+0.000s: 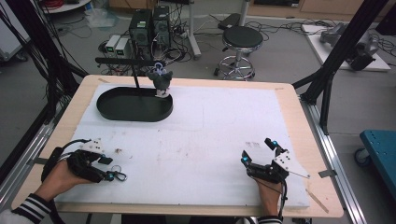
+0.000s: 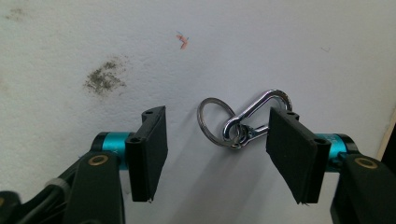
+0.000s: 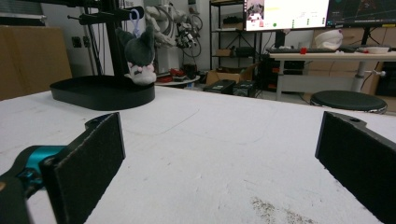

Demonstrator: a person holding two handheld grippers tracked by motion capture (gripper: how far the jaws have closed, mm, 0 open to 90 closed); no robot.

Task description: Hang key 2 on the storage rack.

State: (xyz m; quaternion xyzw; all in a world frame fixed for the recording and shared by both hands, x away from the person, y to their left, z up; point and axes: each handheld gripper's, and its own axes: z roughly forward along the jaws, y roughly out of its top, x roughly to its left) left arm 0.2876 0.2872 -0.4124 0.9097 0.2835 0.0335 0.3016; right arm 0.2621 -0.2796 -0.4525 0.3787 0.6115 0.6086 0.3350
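Merely unmarked carabiner [image 2: 254, 116] between jaws

Black oval tray [image 1: 116, 111] at the far left of a white mat [image 1: 210, 135] on the wooden table [image 1: 306, 154]. Black stand [image 1: 135, 70] rising from the tray, grey plush toy [image 1: 161, 80] hanging from its bar over the tray's right end. Dark smudge [image 2: 103, 77] and tiny orange scrap [image 2: 182, 41] on the mat. Round black stool [image 1: 241, 39] on the floor beyond the table, computer towers [image 1: 150, 25] left of it.
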